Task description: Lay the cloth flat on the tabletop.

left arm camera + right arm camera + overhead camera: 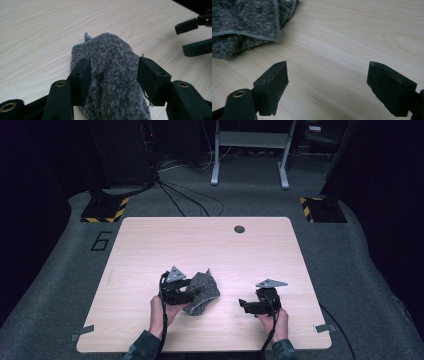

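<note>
A crumpled grey fuzzy cloth lies on the pale wooden table, near the front and left of centre. My left gripper reaches into it from the left. In the left gripper view the cloth is bunched up between the jaws, and both pads of the left gripper press against it. My right gripper rests on the table to the cloth's right, pointing left, and its two jaws stand apart. Along the right gripper the cloth's hemmed edge lies ahead at upper left, clear of the open jaws.
A dark round grommet sits near the table's far edge. Tape tabs mark the front corners. Beyond the table are floor cables, a metal frame's legs and two hazard-striped bases.
</note>
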`<state>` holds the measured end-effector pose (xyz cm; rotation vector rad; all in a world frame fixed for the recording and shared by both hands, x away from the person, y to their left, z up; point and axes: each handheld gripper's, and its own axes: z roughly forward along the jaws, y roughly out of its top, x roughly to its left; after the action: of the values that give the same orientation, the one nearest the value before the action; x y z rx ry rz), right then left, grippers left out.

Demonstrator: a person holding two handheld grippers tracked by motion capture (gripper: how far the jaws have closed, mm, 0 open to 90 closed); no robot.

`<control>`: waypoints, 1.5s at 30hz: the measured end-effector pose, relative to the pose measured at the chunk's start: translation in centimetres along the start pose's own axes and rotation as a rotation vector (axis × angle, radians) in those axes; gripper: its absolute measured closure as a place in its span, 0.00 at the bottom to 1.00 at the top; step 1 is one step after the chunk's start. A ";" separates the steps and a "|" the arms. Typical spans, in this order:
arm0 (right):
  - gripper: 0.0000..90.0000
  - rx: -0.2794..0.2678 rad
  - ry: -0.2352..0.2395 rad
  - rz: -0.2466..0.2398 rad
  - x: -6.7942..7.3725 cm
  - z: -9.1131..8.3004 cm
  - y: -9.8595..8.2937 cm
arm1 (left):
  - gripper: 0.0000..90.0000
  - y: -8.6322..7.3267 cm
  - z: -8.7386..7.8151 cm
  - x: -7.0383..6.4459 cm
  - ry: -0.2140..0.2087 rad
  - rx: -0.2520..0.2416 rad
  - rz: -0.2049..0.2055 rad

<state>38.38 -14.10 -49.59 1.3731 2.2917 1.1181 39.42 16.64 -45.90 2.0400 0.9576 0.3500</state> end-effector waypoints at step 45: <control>0.90 0.026 0.128 -0.149 5.5 6.1 3.6 | 0.91 0.1 -0.2 1.4 -0.068 -0.152 -0.105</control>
<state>41.16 -5.57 -50.21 1.1477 2.4607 1.1629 40.33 17.71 -45.82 1.8451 0.9628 0.2865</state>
